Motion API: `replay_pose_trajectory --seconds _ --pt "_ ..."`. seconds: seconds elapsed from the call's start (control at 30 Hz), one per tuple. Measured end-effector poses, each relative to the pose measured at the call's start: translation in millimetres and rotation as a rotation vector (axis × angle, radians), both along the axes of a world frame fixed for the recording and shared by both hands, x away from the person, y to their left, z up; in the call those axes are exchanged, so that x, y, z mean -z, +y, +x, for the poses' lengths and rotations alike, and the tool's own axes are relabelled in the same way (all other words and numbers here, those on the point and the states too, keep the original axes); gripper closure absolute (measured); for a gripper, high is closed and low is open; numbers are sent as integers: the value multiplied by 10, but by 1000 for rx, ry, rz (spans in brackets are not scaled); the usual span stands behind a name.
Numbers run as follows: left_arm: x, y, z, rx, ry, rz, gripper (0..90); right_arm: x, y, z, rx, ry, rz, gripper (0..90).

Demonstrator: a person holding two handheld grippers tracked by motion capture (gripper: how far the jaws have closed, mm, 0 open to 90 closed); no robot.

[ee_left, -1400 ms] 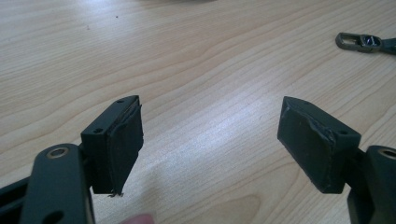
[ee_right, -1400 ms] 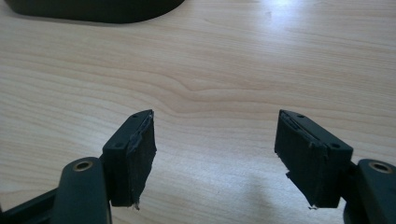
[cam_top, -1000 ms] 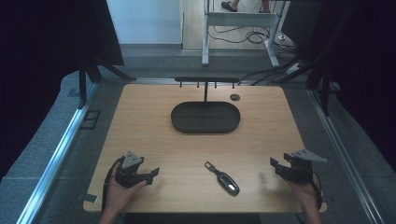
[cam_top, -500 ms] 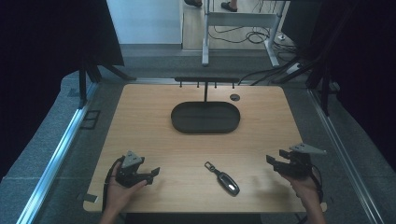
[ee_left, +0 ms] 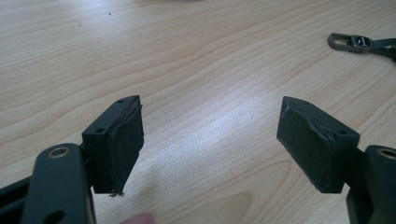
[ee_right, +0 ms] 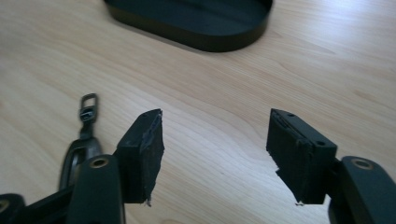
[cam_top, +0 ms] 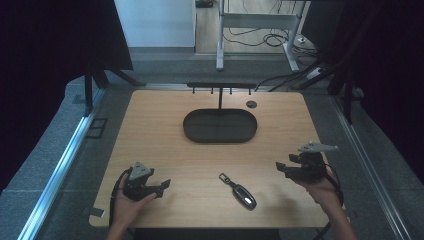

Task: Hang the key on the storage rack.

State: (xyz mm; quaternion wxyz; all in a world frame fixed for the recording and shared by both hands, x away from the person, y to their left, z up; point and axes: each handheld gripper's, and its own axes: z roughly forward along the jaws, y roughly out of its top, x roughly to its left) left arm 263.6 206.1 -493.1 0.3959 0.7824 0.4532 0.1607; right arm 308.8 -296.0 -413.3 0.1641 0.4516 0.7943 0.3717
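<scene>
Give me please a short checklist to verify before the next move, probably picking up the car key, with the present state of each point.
1. Right gripper open, nothing between its jaws: ok.
2. Left gripper open and empty: ok.
3. Car key lies free on the table, apart from both grippers: ok.
4. Black tray has room inside: ok.
5. Right gripper lined up over the key: not ok; the key lies left of its jaws.
6. Which way up the key lies: cannot tell.
</scene>
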Motion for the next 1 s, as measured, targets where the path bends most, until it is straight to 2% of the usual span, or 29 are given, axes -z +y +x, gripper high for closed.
replay_pose_trajectory --seconds 0.03,0.1,0.13,0.2,0.4,0.53,0.7,0.83,1.0 --pt "3 -2 0 0 1 2 235 -60 81 6 -32 6 -15 385" --pt "5 -7 -1 2 2 2 235 -80 109 6 -41 8 -20 391" --pt "6 -14 0 7 3 2 236 -138 197 5 -68 13 -29 403" --pt "4 -17 0 9 3 3 235 -182 269 5 -84 23 -36 415" --pt "8 -1 3 7 7 6 237 -282 511 23 -148 53 -100 428" --pt "21 -14 6 10 9 8 237 -288 645 58 -178 80 -132 434" --pt "21 5 10 6 11 3 238 -276 742 87 -203 99 -144 440" --pt "22 13 10 3 10 3 238 -243 888 117 -248 128 -187 440" --pt "26 -1 8 7 10 6 238 -210 1009 140 -263 151 -221 447"
